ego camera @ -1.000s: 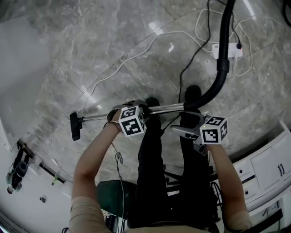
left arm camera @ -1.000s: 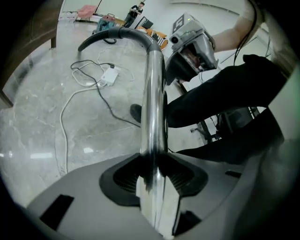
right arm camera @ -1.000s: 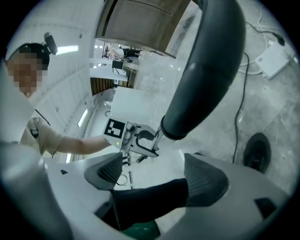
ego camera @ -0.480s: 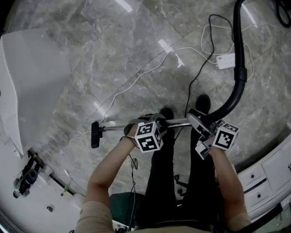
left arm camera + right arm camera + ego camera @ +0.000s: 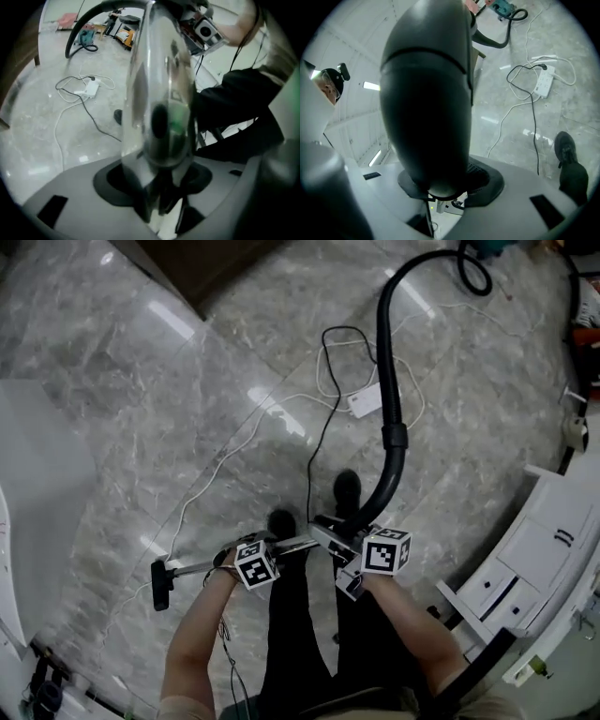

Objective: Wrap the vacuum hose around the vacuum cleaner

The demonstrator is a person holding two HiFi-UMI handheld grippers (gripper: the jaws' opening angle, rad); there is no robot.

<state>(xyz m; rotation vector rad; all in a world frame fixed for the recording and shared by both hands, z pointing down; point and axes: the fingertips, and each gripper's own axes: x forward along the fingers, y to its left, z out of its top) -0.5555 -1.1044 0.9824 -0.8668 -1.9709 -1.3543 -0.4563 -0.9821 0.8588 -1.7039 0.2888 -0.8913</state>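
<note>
Grey marble floor (image 5: 141, 409) everywhere, glossy enough to throw back the ceiling lights. White cabinets (image 5: 525, 559) with drawer fronts run along its right edge.

Person is standing mid-floor in black trousers and black shoes (image 5: 347, 491). Both bare forearms reach out in front at about the same height, left forearm (image 5: 192, 643) a bit further out than the right one (image 5: 412, 634).

Biggest task piece is the vacuum hose (image 5: 389, 381): black and smooth-looking. It curls near the far edge of the floor, then runs straight back toward the person and passes through a thicker collar on the way. The vacuum cleaner (image 5: 87, 37) itself is a small teal body way off at that far edge, well apart from the person.

The metal wand (image 5: 292, 544) is a shiny round tube held level across the person's front. Its black floor nozzle (image 5: 160, 585) sticks out on the left side.

Left gripper (image 5: 261, 545) points steeply down. Its jaws have just been opening, and they stand spread with the wand between them; the pads don't look like they're squeezing it.

Right gripper (image 5: 339, 538) tilts only slightly down. Its jaws have just been closing and are now clamped on the fat curved black end of the hose, which fills most of the right gripper view.

Smaller stuff: a white power strip (image 5: 366, 399) lies flat just beside the hose. A loopy white cable (image 5: 225, 460) trails off toward the left edge, and a thin black cable (image 5: 323, 427) runs from the strip back toward the shoes.
</note>
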